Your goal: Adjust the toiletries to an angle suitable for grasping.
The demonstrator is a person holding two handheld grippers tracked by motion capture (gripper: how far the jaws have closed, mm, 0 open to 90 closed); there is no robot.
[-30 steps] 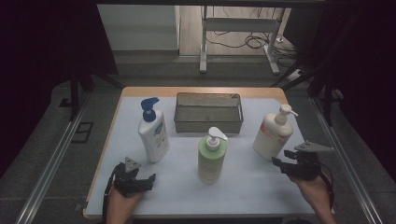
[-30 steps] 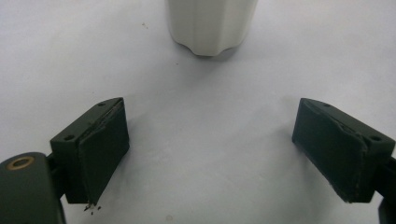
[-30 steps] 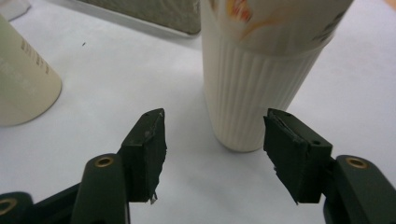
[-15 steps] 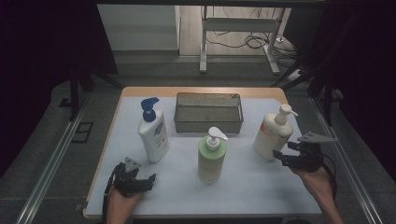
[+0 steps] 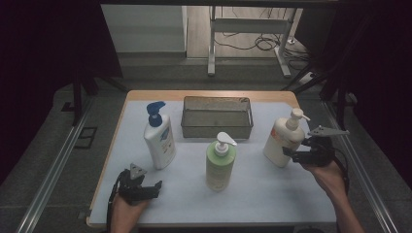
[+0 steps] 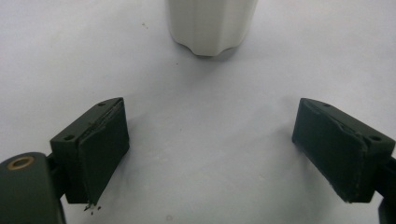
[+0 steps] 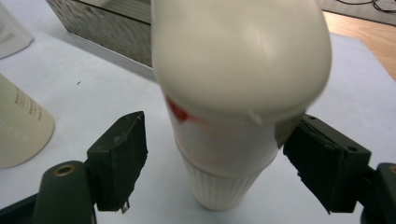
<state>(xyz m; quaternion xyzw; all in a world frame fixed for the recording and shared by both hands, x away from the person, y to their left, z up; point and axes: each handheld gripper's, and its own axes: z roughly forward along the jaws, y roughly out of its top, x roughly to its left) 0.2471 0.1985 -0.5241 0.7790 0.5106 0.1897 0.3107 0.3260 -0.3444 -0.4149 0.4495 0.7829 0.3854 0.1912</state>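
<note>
The right tool (image 5: 290,154) is seen at four o'clock on the bench (image 5: 272,194), its jaws just opened wide around the cream pump bottle (image 5: 281,141), which stands between them ungripped. The left tool (image 5: 151,187), at seven o'clock, is spread wide, nothing held.

green bottle (image 5: 220,165) blocks table centre, open lanes beside it

Three bottles (image 5: 221,162) before basket (image 5: 216,117)
</note>
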